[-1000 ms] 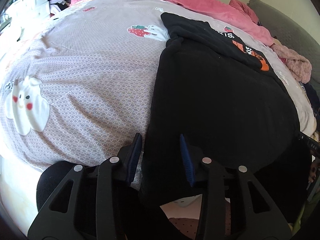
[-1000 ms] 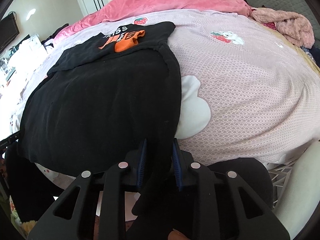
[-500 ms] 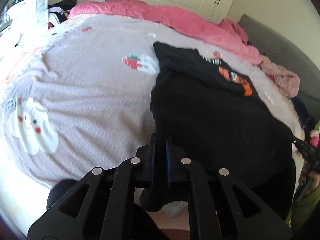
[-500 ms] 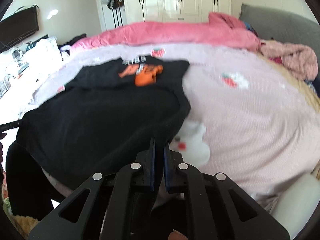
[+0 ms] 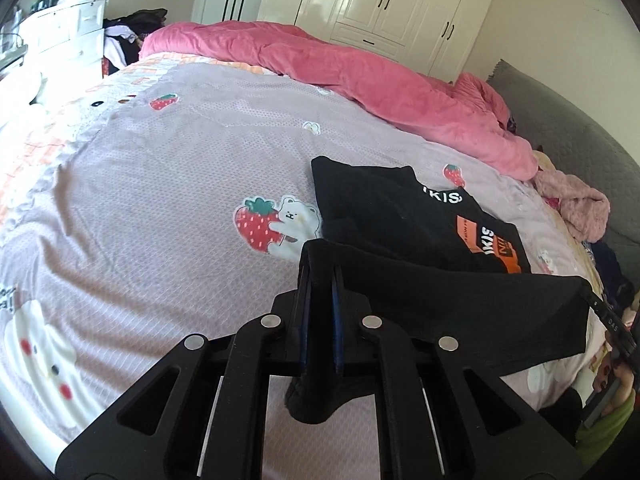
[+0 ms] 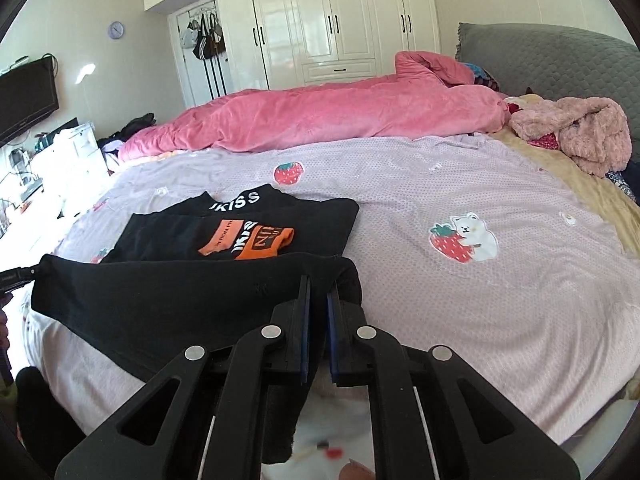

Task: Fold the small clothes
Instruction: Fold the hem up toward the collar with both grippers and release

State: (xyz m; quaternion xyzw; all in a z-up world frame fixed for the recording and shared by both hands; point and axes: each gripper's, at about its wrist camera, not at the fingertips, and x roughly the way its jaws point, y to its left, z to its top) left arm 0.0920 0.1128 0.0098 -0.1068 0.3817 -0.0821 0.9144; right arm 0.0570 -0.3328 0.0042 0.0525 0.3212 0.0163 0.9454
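A black T-shirt point(image 5: 420, 216) with an orange print lies on the lilac bedsheet point(image 5: 160, 200); it also shows in the right wrist view point(image 6: 240, 232). Its plain black lower hem point(image 5: 460, 308) is lifted off the bed and stretched between my two grippers. My left gripper point(image 5: 320, 276) is shut on the hem's left corner. My right gripper point(image 6: 318, 288) is shut on the hem's right corner point(image 6: 200, 304). The hem hangs above the printed part, partly hiding it.
A pink duvet point(image 5: 360, 76) lies along the far side of the bed. A pink fluffy garment point(image 6: 580, 136) sits at the right by the grey headboard point(image 6: 560, 60). White wardrobes point(image 6: 340, 20) stand behind. White drawers point(image 5: 68, 36) are at the left.
Both grippers closed on the shirt's bottom corners, then lifted the hem off the bed and carried it forward toward the printed chest.
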